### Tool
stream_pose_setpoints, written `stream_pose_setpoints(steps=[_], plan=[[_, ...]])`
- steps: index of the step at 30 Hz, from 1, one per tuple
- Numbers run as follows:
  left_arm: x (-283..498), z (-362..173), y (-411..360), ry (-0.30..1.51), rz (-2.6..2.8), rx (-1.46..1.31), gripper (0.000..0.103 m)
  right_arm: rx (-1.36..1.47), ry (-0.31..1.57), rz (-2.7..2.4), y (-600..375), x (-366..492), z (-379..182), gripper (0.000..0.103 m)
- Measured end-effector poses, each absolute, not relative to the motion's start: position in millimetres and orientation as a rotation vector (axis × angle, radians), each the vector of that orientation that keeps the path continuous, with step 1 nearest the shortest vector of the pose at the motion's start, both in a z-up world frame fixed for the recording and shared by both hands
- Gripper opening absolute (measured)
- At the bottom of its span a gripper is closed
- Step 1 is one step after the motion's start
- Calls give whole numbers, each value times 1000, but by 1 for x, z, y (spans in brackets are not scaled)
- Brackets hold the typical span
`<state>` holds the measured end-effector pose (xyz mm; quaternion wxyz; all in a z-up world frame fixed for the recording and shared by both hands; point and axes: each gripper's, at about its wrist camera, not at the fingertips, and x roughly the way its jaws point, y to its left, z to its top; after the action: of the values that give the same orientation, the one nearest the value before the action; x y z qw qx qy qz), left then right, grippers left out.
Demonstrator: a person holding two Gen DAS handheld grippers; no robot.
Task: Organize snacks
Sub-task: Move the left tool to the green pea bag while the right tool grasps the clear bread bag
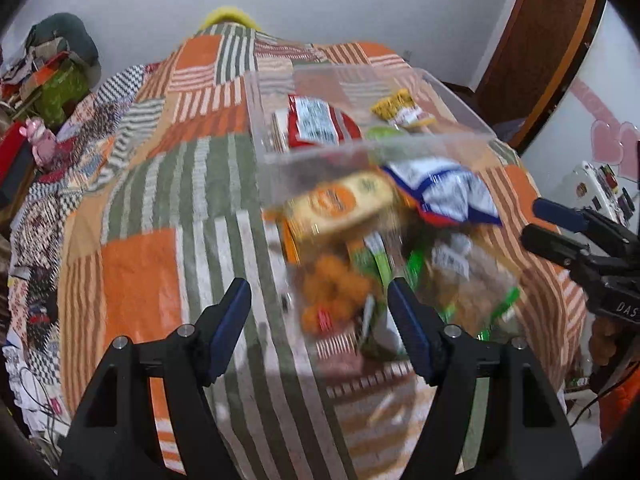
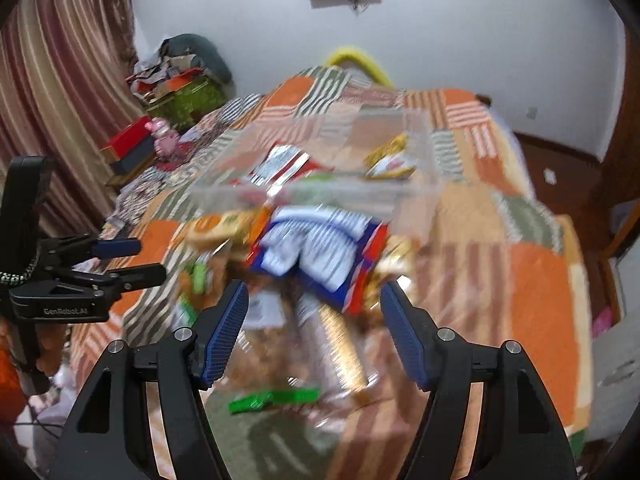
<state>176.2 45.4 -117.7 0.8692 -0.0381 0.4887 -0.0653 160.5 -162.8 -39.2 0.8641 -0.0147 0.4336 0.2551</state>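
Note:
A clear plastic bin (image 1: 460, 108) stands on a patchwork bedspread (image 1: 160, 184) and holds a red packet (image 1: 316, 122) and a yellow packet (image 1: 402, 110). A blurred pile of snacks lies in front of it: a blue-white bag (image 1: 448, 192), an orange-yellow pack (image 1: 340, 200), green-trimmed packs (image 1: 380, 264). My left gripper (image 1: 320, 304) is open and empty just above the pile's near left side. My right gripper (image 2: 314, 308) is open and empty over the pile; the blue-white bag (image 2: 320, 248) lies just ahead of it. The bin (image 2: 416, 192) shows beyond.
Boxes, a pink toy (image 1: 40, 140) and clutter sit at the bed's left side by a curtain (image 2: 52, 92). A wooden door (image 1: 540, 56) is at the right. The right gripper shows in the left wrist view (image 1: 560, 224), the left gripper in the right wrist view (image 2: 132, 260).

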Motion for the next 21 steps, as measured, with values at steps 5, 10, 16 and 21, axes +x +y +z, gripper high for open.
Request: stream_pose_setpoints(steps=[5, 10, 16, 21], plan=[[156, -131, 45, 1046, -157, -109, 71, -56, 945, 586, -147, 147, -56, 65], [145, -143, 53, 1075, -112, -144, 73, -79, 997, 628, -131, 149, -74, 65], [140, -150, 63, 1096, -108, -195, 73, -101, 1048, 642, -121, 150, -90, 65], [139, -150, 61, 1093, -137, -202, 75, -129, 1060, 644, -113, 150, -97, 64]])
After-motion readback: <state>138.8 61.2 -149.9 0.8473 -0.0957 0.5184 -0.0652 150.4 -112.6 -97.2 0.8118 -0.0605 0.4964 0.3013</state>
